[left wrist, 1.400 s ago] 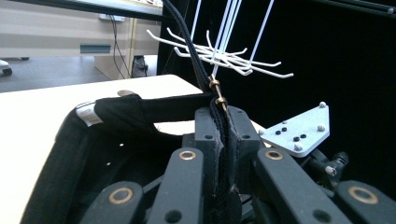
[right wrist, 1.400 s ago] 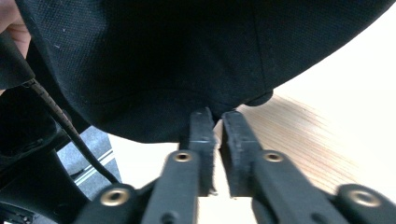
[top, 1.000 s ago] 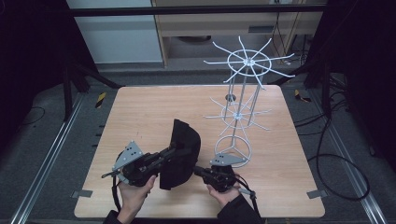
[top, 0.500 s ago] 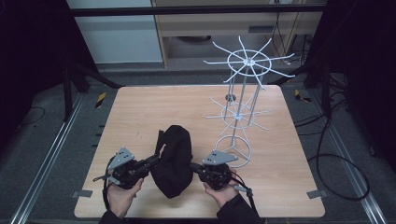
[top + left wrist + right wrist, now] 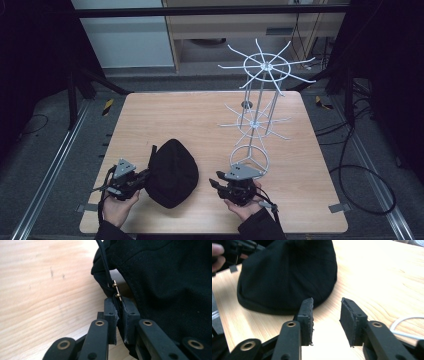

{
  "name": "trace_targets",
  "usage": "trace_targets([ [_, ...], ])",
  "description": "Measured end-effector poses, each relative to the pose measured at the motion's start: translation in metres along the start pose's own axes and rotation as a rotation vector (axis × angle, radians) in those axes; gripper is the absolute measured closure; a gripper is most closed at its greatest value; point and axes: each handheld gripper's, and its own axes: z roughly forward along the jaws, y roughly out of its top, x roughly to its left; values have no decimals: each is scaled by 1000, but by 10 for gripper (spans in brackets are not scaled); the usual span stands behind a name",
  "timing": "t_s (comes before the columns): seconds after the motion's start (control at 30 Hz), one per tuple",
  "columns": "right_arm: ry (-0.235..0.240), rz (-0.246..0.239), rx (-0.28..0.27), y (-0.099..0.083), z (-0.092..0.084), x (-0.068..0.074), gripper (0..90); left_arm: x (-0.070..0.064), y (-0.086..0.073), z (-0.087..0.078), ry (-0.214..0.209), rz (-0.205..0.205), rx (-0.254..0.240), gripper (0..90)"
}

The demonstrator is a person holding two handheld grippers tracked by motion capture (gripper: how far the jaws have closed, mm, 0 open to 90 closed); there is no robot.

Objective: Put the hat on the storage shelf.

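Note:
A black cap [image 5: 171, 172] lies flat on the wooden table [image 5: 190, 120] near its front edge. My left gripper [image 5: 145, 176] is shut on the cap's back strap [image 5: 117, 305], just below a small brass buckle [image 5: 116, 290]. The cap's black cloth [image 5: 170, 277] rises to the right of the jaws. My right gripper [image 5: 218, 185] is to the right of the cap and open, with nothing between its jaws. In the right gripper view the cap [image 5: 287, 275] lies just beyond the open gripper [image 5: 327, 312], apart from it.
A white wire rack [image 5: 260, 100] with radiating arms on two levels stands at the right of the table, its ring base [image 5: 249, 159] just behind my right gripper. A hand and the left gripper [image 5: 242, 247] appear beyond the cap in the right gripper view.
The cap came down from a raised, tilted pose to lie flat on the table. My right gripper let go of it and drew back to the right. The left gripper shifted left, still holding.

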Motion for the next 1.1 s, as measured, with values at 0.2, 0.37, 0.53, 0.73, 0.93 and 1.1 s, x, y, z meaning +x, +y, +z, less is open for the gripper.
trace_targets([
  [0.2,-28,-8,18,-9,-3,-5,568,16,-8,12,57,3,75,829],
  [0.37,-35,4,22,-14,-7,-10,533,26,-13,20,97,-16,123,779],
  [0.53,-53,5,13,-16,-14,-15,504,28,-13,20,115,-54,132,675],
  [0.73,-76,21,4,-21,-25,-24,492,26,-7,9,150,-93,76,565],
  [0.93,-153,70,-13,-31,-45,-46,475,20,1,-4,152,-94,17,540],
  [1.1,-211,106,-21,-38,-58,-62,427,12,12,-15,125,-78,-42,529],
])
